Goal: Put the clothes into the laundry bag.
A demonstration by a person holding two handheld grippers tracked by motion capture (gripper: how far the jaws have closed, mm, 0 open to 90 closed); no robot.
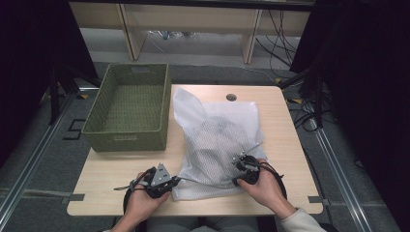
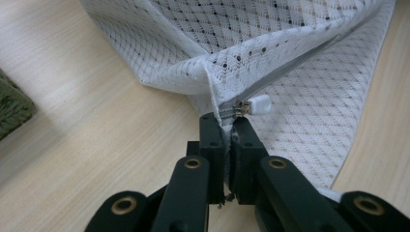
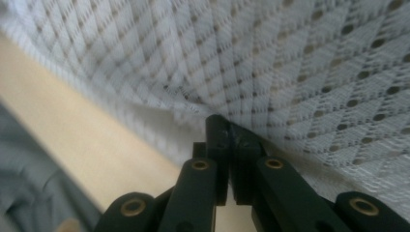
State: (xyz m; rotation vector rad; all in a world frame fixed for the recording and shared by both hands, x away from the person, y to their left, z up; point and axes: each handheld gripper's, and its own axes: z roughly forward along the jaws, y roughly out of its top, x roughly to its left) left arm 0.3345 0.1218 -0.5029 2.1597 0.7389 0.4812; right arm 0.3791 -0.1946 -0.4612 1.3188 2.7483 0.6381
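1. Over on the left of the surface (image 1: 106, 166) sits a green woven basket (image 1: 129, 107), looks empty, well apart from both hands.
2. Next, the left gripper (image 1: 175, 181): its jaws are pinched together on the near corner of the white mesh laundry bag (image 1: 217, 140), right at the end of the zipper. From the left gripper view the white zipper pull (image 2: 255, 105) sits just past the tips, not in the jaws.
3. The bag lies in the middle, bulging with something inside, can't tell what.
4. Right gripper (image 1: 238, 158) is clamped on a fold of mesh near the bag's front edge.
5. My take: it's the zipper step. Keep the left gripper anchoring the corner so the track stays taut, then let the right one catch the pull itself rather than loose mesh, and draw straight along the track, no yanking.
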